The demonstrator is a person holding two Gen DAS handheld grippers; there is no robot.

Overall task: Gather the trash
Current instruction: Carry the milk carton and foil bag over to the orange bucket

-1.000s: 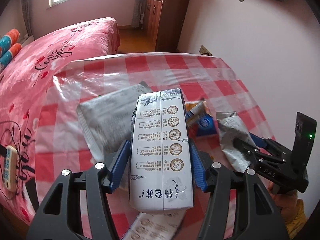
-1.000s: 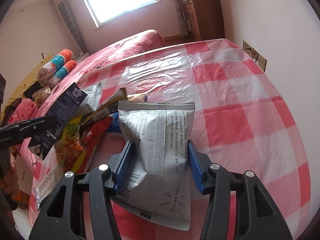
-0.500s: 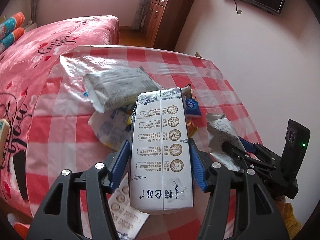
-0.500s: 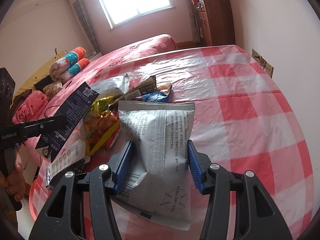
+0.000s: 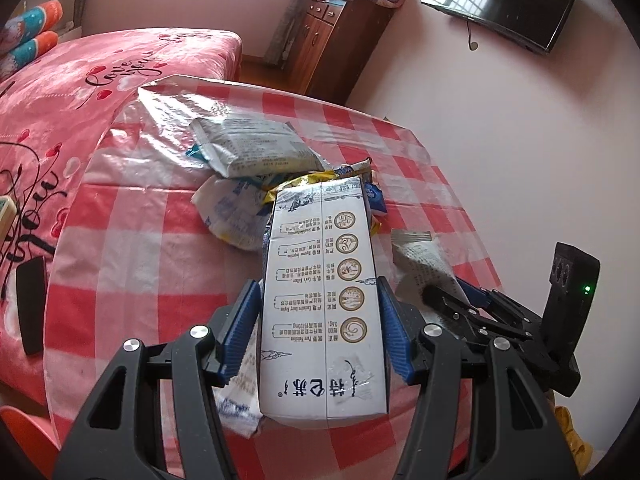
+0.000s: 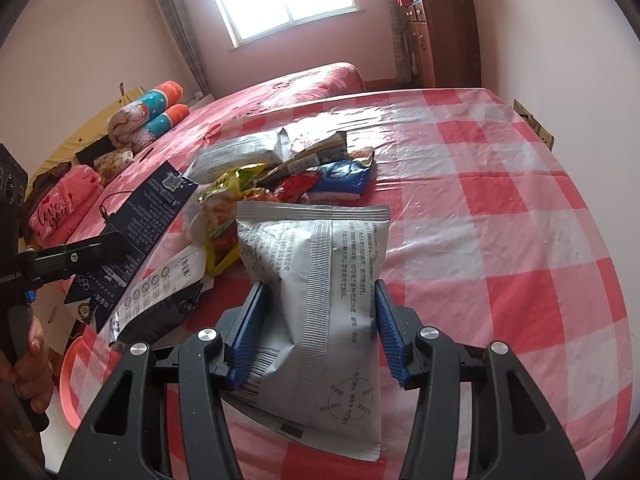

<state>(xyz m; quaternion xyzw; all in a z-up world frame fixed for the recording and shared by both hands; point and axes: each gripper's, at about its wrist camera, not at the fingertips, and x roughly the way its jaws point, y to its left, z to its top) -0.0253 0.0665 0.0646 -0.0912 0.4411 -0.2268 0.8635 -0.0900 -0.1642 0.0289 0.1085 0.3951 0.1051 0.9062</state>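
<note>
left gripper (image 5: pixel 320 328) clamps milk carton (image 5: pixel 322 292), right gripper (image 6: pixel 318 328) clamps grey pouch (image 6: pixel 316 296); keep both squeezes firm, lift clear of wrapper pile (image 6: pixel 280 184).

A: Where is the milk carton (image 5: pixel 322 300)?
B: Between the left gripper's (image 5: pixel 318 330) fingers, above the table (image 5: pixel 120 248). Behind it, a wrapper pile (image 5: pixel 256 184) lies on the table.
A: And the foil pouch (image 6: pixel 320 300)?
B: Inside the right gripper (image 6: pixel 318 330), right of the pile. The bed (image 5: pixel 80 76) stands left of the table, the cabinet (image 5: pixel 336 40) behind.
</note>
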